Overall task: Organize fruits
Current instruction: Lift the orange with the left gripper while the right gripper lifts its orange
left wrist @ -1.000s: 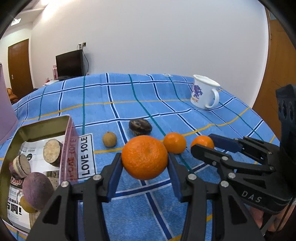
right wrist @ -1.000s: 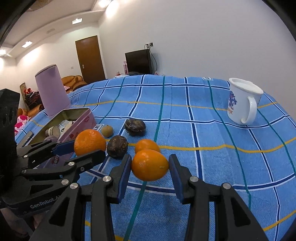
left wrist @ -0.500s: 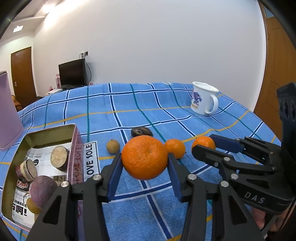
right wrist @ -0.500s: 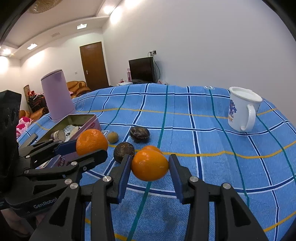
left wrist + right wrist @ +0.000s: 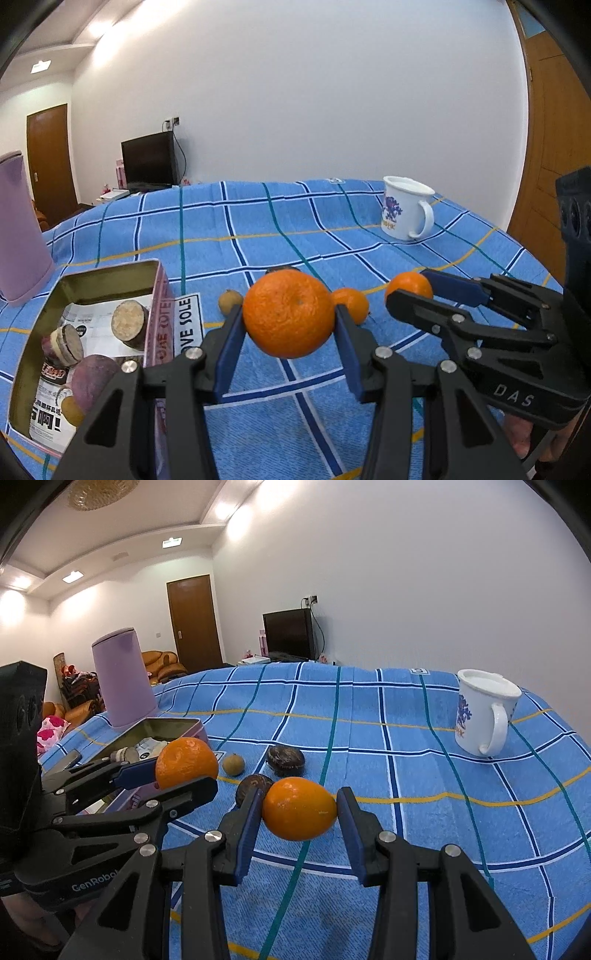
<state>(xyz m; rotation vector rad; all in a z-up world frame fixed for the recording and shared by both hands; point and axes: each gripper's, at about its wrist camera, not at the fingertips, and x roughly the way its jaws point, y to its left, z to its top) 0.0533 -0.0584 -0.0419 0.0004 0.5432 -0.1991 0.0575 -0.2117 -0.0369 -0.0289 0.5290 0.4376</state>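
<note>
- The counter (image 5: 369, 236), under a blue checked cloth, fills the lower half of both views and carries everything loose.
- A purple jug (image 5: 123, 679) stands at the left of the right-wrist view, behind the tin; a white mug (image 5: 484, 712) sits far right, well apart from the fruit.
- The open tin (image 5: 110, 275), lower left of the left-wrist view, already holds cut root pieces and a small yellow fruit, so it looks like the collecting spot.
- The left gripper (image 5: 290, 343) holds a large orange (image 5: 290, 314) clamped between its fingers, lifted clear of the cloth, just right of the tin, probably on its way there.
- The right gripper (image 5: 299, 830) pinches a smaller orange (image 5: 300, 808) at its two ends, also off the cloth, centre of its view.
- A third orange (image 5: 352, 304) lies on the cloth just behind the left fingers.
- Two dark round fruits (image 5: 286, 760) rest mid-frame in the right-wrist view, one partly hidden behind the left finger.
- A small tan fruit (image 5: 233, 764) sits beside them, near the tin's corner.
</note>
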